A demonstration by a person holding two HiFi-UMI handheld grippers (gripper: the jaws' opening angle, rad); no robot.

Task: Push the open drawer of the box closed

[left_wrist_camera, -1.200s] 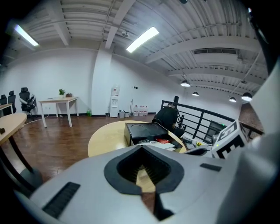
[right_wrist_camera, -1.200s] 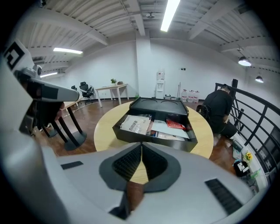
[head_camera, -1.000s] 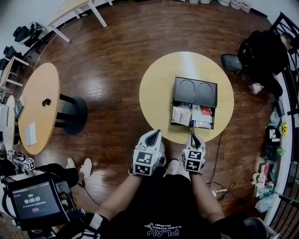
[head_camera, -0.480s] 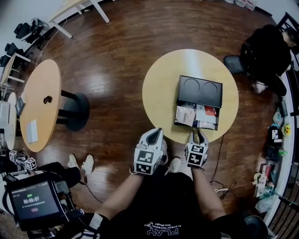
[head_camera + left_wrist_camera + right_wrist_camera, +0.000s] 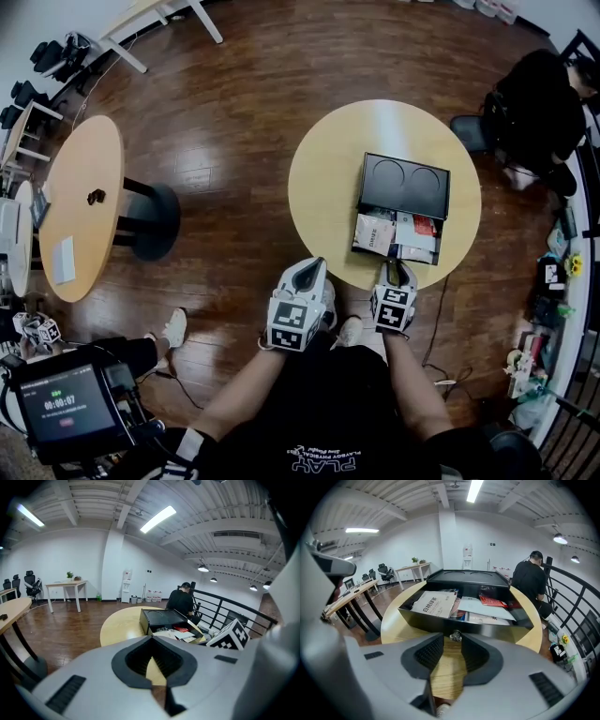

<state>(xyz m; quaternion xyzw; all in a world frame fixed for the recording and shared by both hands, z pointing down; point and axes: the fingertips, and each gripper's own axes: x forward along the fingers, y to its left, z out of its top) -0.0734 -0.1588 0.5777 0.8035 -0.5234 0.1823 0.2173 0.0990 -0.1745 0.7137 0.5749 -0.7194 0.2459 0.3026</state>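
The drawer (image 5: 398, 236) stands pulled out of the box (image 5: 405, 185) toward you, full of papers, on the round counter (image 5: 328, 178). Your right gripper (image 5: 397, 269) is at the drawer's front. Its jaws have just been opening and now stand wide, with the small knob (image 5: 455, 635) at their tips, unpinched. Press squarely beside that knob, straight along the drawer's run, so it neither skews nor shoves the box. Your left gripper (image 5: 309, 265), jaws together and empty, waits clear to the box's near left. Only a strip of bare counter lies behind the box, so push gently.
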